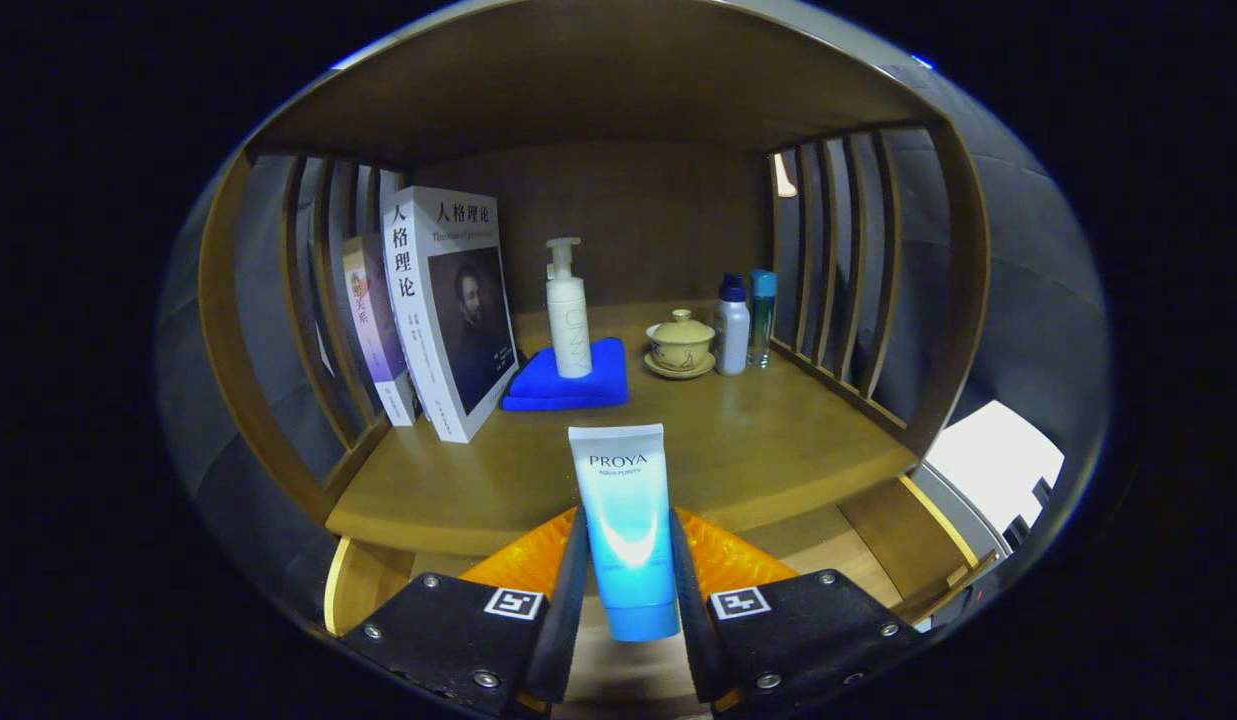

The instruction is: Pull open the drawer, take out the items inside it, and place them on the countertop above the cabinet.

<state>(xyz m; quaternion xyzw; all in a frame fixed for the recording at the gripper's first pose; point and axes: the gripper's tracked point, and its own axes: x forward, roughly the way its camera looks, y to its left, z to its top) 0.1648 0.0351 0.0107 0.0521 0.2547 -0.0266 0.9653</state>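
Note:
My gripper (628,535) is shut on a blue-and-white cosmetic tube (624,510), cap end down and flat end up, with both fingers pressed on its sides. The tube hangs over the front edge of the wooden countertop (768,450), which lies just ahead of the fingers. Below and around the fingers I see the open drawer's light wooden walls (358,590).
On the countertop stand two books (448,310) at the left slats, a white pump bottle (568,315) on a folded blue cloth (568,385), a lidded tea bowl on a saucer (680,345), and two small bottles (743,320) by the right slats. A wooden shelf roof (598,90) spans overhead.

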